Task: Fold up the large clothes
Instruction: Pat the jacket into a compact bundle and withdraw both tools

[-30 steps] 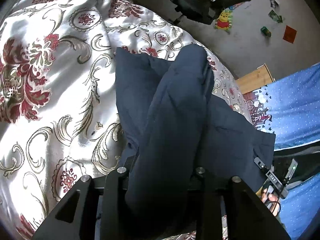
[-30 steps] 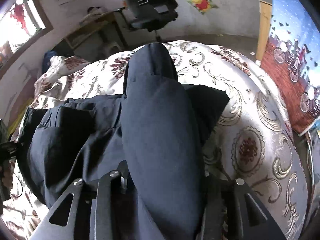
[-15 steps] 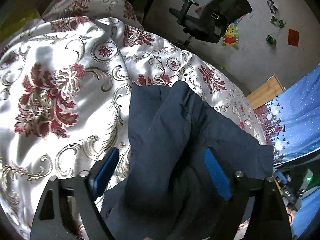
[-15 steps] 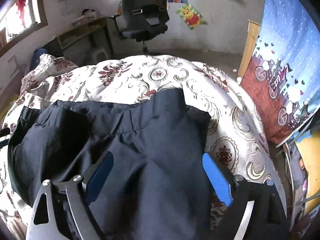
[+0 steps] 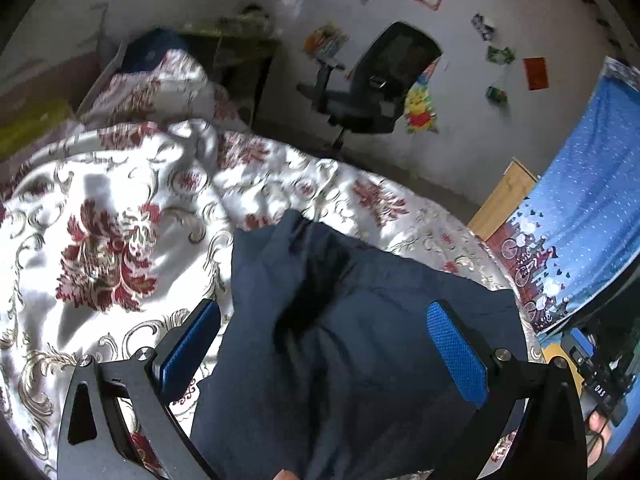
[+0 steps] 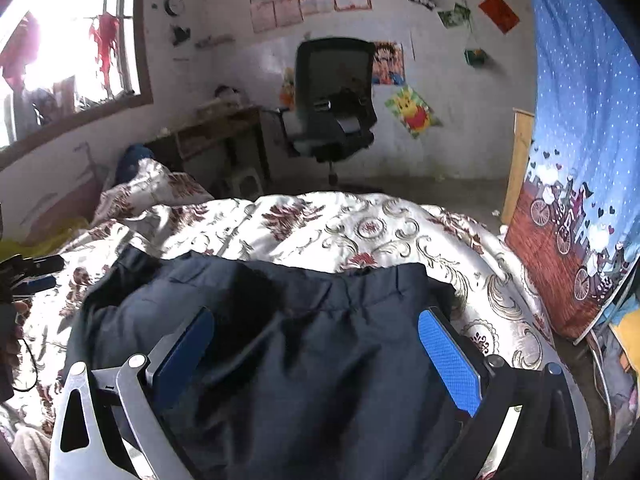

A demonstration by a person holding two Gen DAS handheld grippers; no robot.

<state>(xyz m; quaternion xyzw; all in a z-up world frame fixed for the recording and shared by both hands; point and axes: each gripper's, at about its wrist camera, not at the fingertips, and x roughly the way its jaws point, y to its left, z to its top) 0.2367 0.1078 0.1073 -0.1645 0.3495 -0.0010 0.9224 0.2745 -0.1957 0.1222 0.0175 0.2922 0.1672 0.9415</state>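
Observation:
A dark navy garment [image 5: 360, 320] lies folded on the floral bedspread [image 5: 108, 240]; it also shows in the right wrist view [image 6: 300, 340], with its waistband toward the far side. My left gripper [image 5: 324, 344] is open, its blue pads [image 5: 456, 352] spread wide above the garment and holding nothing. My right gripper [image 6: 316, 344] is open too, its blue pads [image 6: 448, 360] wide apart over the garment, empty. The bedspread also shows in the right wrist view [image 6: 360, 232].
A black office chair [image 6: 332, 100] stands by the far wall next to a wooden desk [image 6: 216, 128]. A blue patterned curtain [image 6: 580, 160] hangs at the right of the bed. A pillow [image 5: 160, 88] lies at the bed's far left.
Both grippers were shut on folds of the garment one second ago; they have opened, let it drop onto the bed, and lifted back and up.

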